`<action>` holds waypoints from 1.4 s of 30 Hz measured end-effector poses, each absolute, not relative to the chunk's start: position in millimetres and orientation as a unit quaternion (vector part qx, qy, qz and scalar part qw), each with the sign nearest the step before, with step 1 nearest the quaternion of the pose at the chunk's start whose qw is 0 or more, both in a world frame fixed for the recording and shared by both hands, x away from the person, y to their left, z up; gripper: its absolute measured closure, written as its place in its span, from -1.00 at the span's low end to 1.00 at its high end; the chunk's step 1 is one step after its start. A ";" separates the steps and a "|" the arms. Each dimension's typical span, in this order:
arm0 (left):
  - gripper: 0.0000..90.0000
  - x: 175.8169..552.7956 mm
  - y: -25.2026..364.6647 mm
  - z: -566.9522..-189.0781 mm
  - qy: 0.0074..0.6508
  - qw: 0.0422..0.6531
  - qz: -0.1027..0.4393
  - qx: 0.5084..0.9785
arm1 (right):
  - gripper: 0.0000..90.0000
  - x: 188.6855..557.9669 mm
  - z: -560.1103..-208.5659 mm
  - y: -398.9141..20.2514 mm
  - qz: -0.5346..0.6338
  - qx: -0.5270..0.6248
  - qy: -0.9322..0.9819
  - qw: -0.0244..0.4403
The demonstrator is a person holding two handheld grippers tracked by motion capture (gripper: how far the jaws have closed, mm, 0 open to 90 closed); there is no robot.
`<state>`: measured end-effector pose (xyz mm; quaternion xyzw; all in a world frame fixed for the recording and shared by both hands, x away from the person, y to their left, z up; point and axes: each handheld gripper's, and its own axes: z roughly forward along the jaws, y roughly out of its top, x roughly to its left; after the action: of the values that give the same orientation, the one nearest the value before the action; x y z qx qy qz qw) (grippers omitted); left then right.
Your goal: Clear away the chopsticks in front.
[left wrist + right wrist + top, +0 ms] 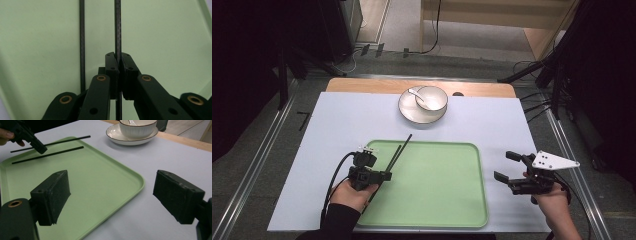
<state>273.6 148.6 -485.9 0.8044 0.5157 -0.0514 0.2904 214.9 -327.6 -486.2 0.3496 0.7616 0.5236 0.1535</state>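
Observation:
A green tray point(437, 190) lies on the pale table cover. My left gripper point(387, 175) is over the tray's left part, shut on a black chopstick point(117, 30) that points away past the tray's far rim point(407, 141). A second black chopstick point(82, 45) lies flat on the tray just beside it, also seen from the right gripper view point(50, 152). My right gripper point(502, 165) hovers off the tray's right edge, open, with nothing between its pads point(51, 197). From there I see the left gripper point(37, 146) holding its chopstick point(65, 140).
At the back of the table a white bowl point(431, 97) with a white spoon point(416, 93) stands on a white plate point(409, 112). A strip of bare wood point(362, 85) runs along the far table edge. Dark stands and cables surround the table.

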 end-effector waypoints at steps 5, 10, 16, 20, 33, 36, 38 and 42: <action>0.89 270.4 152.3 -497.2 0.527 0.267 -0.057 0.805 | -0.68 215.0 -485.3 -326.4 0.523 0.345 0.763 0.155; 0.89 270.4 158.1 -502.6 0.545 0.261 -0.059 0.795 | -0.68 215.9 -485.4 -326.2 0.524 0.346 0.763 0.155; 0.86 271.1 171.8 -499.0 0.567 0.249 -0.039 0.784 | -0.68 215.7 -486.0 -327.2 0.525 0.348 0.762 0.154; 0.85 269.9 174.0 -499.6 0.570 0.252 -0.044 0.781 | -0.68 215.5 -485.8 -326.9 0.523 0.346 0.764 0.154; 0.44 270.6 173.6 -496.8 0.550 0.278 -0.056 0.786 | -0.68 214.5 -485.8 -326.5 0.523 0.346 0.764 0.153; 0.37 272.4 176.9 -489.3 0.543 0.296 -0.058 0.784 | -0.68 214.0 -485.8 -326.8 0.524 0.346 0.763 0.152; 0.27 275.4 178.9 -485.4 0.535 0.303 -0.063 0.786 | -0.68 213.7 -485.9 -327.1 0.524 0.347 0.763 0.152; 0.03 282.0 185.6 -475.4 0.504 0.323 -0.048 0.800 | -0.68 213.1 -486.3 -328.4 0.525 0.347 0.763 0.151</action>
<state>282.0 185.6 -475.4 0.8000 0.5037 -0.0476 0.3225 213.1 -328.4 -486.3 0.3474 0.7625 0.5245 0.1508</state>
